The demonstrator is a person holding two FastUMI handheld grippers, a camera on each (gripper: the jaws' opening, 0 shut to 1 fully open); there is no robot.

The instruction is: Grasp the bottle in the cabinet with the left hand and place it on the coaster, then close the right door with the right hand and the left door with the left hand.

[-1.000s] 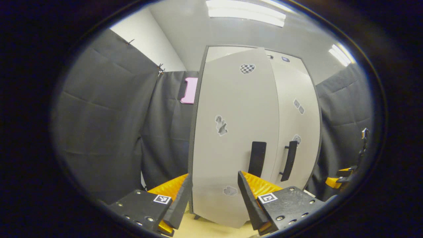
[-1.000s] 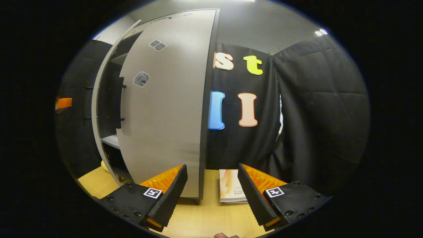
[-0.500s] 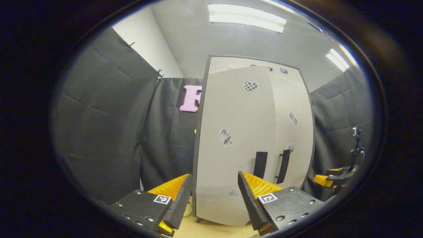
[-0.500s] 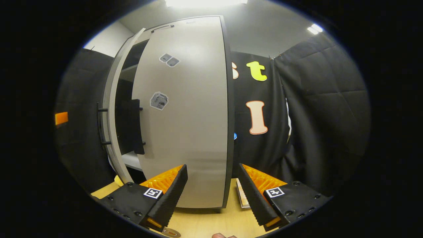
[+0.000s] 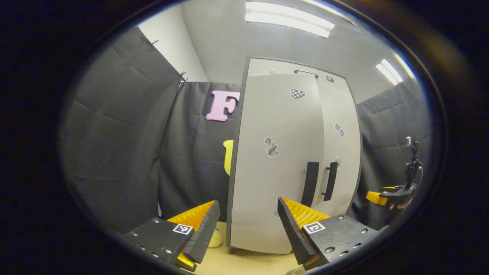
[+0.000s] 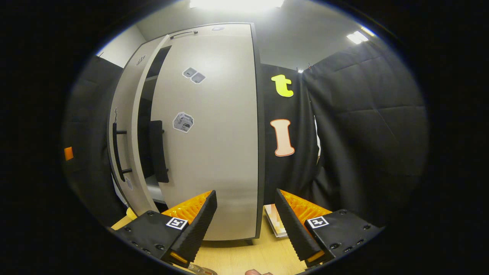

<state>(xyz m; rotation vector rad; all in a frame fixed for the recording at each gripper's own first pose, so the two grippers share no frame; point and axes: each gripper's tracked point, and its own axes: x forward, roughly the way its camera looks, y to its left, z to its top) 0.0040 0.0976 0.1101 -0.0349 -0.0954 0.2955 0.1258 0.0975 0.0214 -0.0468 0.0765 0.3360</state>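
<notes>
Left door (image 5: 275,164) stands slightly ajar; left gripper (image 5: 248,229), fingers apart and empty, should press flat beside its handle (image 5: 310,183).

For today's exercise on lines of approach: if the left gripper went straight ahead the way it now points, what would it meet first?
Probably the left door of the cabinet: its pale face fills the gap ahead of the open left gripper. Depth is unclear.

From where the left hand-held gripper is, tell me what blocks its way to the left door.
Nothing visible does. The left hand-held gripper is open and faces the left door directly, with bare space between them. That door is not yet fully shut.
</notes>
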